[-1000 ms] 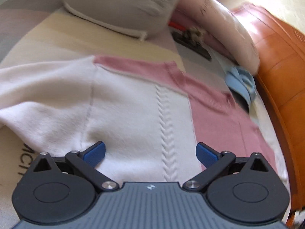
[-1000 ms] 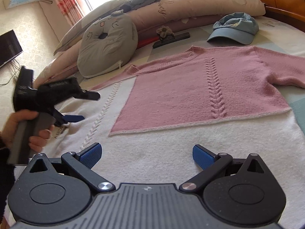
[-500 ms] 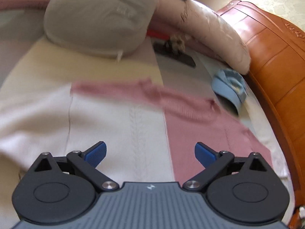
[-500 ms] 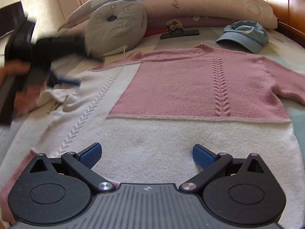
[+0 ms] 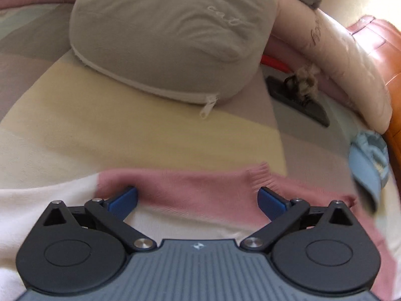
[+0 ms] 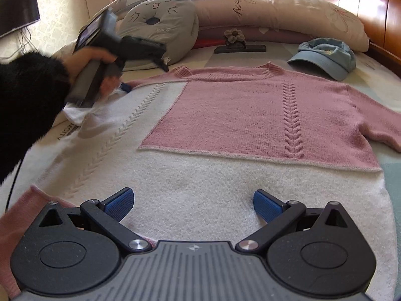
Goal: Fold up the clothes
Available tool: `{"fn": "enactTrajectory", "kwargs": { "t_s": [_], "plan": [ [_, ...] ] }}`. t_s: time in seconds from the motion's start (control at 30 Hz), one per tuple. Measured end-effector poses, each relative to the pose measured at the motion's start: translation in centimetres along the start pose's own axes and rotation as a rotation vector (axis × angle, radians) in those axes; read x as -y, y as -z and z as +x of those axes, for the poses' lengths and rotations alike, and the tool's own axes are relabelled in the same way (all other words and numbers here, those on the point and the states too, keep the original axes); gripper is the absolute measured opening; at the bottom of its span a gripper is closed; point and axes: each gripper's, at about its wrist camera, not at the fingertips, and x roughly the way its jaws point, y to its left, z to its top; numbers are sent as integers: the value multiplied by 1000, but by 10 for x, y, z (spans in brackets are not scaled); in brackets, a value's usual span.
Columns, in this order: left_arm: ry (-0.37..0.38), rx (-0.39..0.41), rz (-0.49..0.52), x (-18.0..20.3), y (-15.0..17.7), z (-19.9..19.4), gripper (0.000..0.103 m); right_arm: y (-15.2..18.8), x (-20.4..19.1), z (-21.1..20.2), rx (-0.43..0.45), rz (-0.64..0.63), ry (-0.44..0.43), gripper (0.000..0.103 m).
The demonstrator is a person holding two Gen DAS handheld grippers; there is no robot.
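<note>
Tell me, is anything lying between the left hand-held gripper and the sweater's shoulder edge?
Nothing visible. The left hand-held gripper is open right at the pink shoulder edge of the pink-and-white knitted sweater. The grey round cushion lies beyond it, apart.

A grey cushion [image 6: 160,22] is leaning against long pink pillows [image 6: 288,12]. A blue cap [image 6: 325,56] is lying near a black flower-topped stand [image 6: 239,47].

Fuzzy black sleeve [image 6: 27,105], blue-padded tongs [image 6: 191,204]
</note>
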Motion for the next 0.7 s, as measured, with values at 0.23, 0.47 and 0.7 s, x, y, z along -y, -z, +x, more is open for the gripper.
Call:
{"fn": "enactTrajectory", "kwargs": {
  "t_s": [0.23, 0.47, 0.7],
  "plan": [
    [119, -30, 121, 34, 14, 16, 101, 3, -3, 0, 10, -30, 10, 103],
    [90, -39, 52, 43, -7, 8, 100, 2, -7, 0, 0, -56, 28, 103],
    [145, 1, 183, 20, -11, -95, 101, 0, 2, -14, -9, 49, -29, 103]
  ]
}}
